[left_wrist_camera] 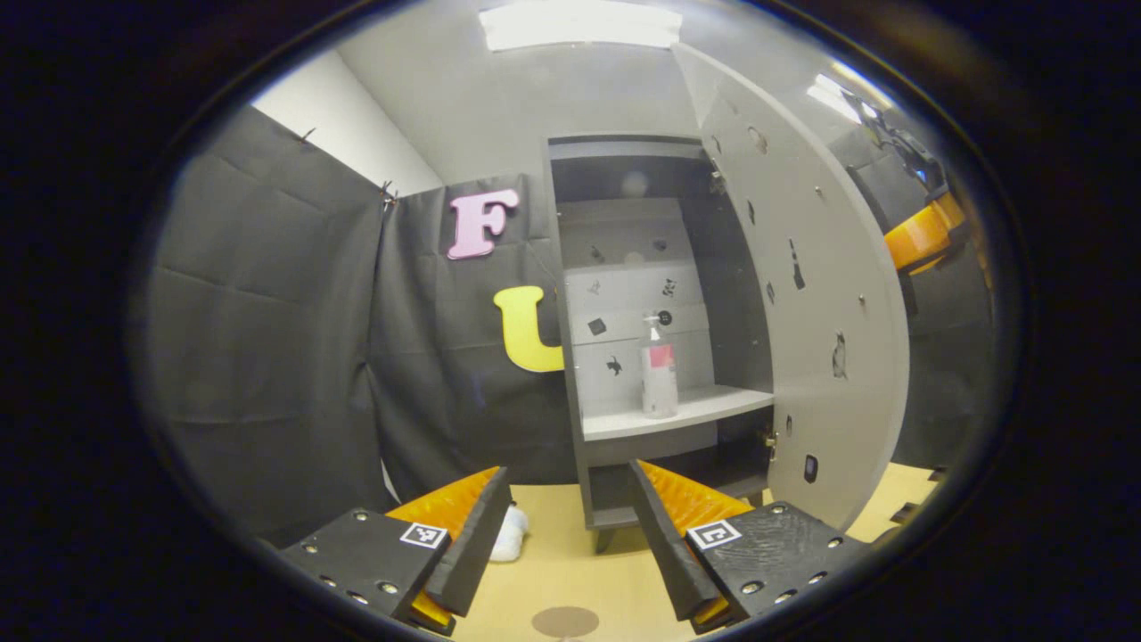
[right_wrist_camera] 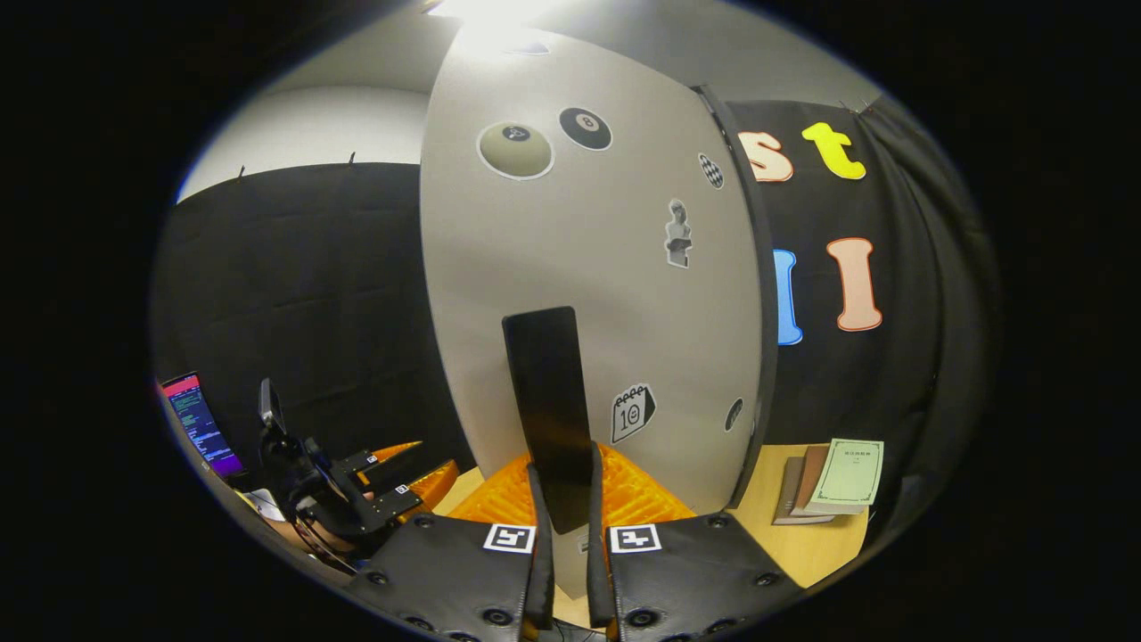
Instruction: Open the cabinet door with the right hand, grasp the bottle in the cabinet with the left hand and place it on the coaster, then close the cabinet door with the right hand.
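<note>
The bottle [left_wrist_camera: 659, 374] stood upright, pump upward, on the cabinet [left_wrist_camera: 624, 267] shelf while the left gripper [left_wrist_camera: 570, 535] gaped empty and the right gripper [right_wrist_camera: 563, 526] pinched the door handle [right_wrist_camera: 548, 401].

The left gripper [left_wrist_camera: 570, 535] hangs low with its fingers spread wide apart and nothing between them. In the right gripper view it shows again lower left, level. The right gripper [right_wrist_camera: 563, 535] has both fingers [right_wrist_camera: 540, 544] pinched close together on a thin upright handle [right_wrist_camera: 548, 401].
</note>
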Demonstrator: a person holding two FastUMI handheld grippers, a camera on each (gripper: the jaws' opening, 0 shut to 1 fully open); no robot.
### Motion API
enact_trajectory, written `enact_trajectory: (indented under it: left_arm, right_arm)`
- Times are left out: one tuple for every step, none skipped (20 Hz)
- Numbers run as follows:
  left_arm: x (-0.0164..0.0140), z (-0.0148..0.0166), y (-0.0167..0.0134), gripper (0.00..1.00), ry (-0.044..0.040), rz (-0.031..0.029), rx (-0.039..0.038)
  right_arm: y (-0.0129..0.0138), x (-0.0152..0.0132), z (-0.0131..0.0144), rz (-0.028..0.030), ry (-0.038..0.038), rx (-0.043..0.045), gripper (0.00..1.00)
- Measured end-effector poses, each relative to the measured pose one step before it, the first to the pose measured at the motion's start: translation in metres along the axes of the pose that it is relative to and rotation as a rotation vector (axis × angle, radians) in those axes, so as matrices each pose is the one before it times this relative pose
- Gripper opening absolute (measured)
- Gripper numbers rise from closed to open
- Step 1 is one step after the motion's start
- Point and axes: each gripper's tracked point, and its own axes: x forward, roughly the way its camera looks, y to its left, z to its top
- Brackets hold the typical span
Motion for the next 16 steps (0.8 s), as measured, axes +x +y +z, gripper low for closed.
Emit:
enact_trajectory:
  left_arm:
    - [0.0016, -0.00004, -0.00459, 0.82, -0.00045, -0.00702, -0.00194]
    - [0.00249, -0.00059, -0.00404, 0.8, -0.00098, -0.00639, -0.00398]
    - [0.00132, -0.00026, -0.00357, 0.8, 0.00002, -0.00573, -0.00504]
    - [0.00108, -0.0012, -0.0032, 0.8, 0.00024, -0.00511, -0.0046]
    - [0.00129, -0.00005, -0.00339, 0.8, 0.0013, -0.00367, -0.00246]
    - [0.00096, -0.00099, -0.00268, 0.82, 0.00061, -0.00277, -0.00128]
    - [0.00009, -0.00014, -0.00255, 0.8, 0.00126, -0.00212, -0.00122]
    - [0.00045, -0.0011, -0.0027, 0.8, 0.00266, -0.00286, -0.00232]
    - [0.00077, -0.0007, -0.0029, 0.82, 0.0027, -0.00192, -0.00304]
    - [0.00029, -0.00087, -0.00281, 0.82, 0.00173, -0.00287, -0.00318]
    - [-0.00114, 0.00031, -0.003, 0.8, 0.00041, -0.00162, -0.00179]
    - [-0.00101, 0.00014, -0.00245, 0.8, -0.00011, -0.00199, 0.0009]
    - [-0.00155, 0.00043, -0.00278, 0.8, 0.00194, -0.00136, 0.00299]
    - [-0.00083, -0.00006, -0.00203, 0.8, 0.0017, -0.00147, 0.0028]
    - [-0.00108, 0.00142, -0.00259, 0.8, -0.00066, -0.00062, 0.00086]
    - [-0.00198, 0.00149, -0.00222, 0.8, -0.00258, 0.00006, 0.00125]
  right_arm:
    - [-0.00129, -0.00045, 0.0004, -0.00271, -0.00171, 0.00109, 0.17]
    - [-0.0015, -0.00049, -0.00008, -0.00435, -0.00092, 0.00376, 0.17]
    - [-0.00159, -0.00042, 0.00009, -0.00512, -0.00022, 0.00225, 0.17]
    - [-0.0018, -0.00112, 0.00031, -0.00779, -0.00074, 0.00354, 0.16]
    - [-0.00152, -0.00142, 0.00029, -0.00946, -0.00156, -0.00014, 0.17]
    - [-0.00217, -0.00084, 0.00104, -0.01179, -0.0032, -0.00204, 0.16]
    - [-0.00287, -0.00039, 0.00074, -0.01328, -0.00433, -0.00125, 0.16]
    - [-0.00252, -0.00245, -0.00018, -0.01319, -0.00293, -0.00076, 0.16]
    - [-0.00252, -0.00182, 0.00092, -0.01306, -0.00472, 0.00004, 0.16]
    - [-0.00253, -0.00023, -0.00021, -0.0143, -0.00313, 0.00087, 0.16]
    - [-0.00296, -0.00016, 0.00087, -0.01267, -0.00473, 0.00141, 0.16]
    - [-0.00233, -0.00006, 0.00042, -0.01136, -0.00403, 0.00222, 0.16]
    - [-0.00231, 0.00166, 0.00038, -0.01154, -0.00734, 0.00226, 0.16]
    - [-0.00215, 0.00121, 0.00056, -0.00934, -0.00717, 0.00206, 0.16]
    - [-0.00112, 0.00046, 0.00119, -0.00547, -0.01084, 0.00176, 0.16]
    - [-0.00133, 0.00055, 0.00036, -0.00628, -0.01108, -0.00358, 0.16]
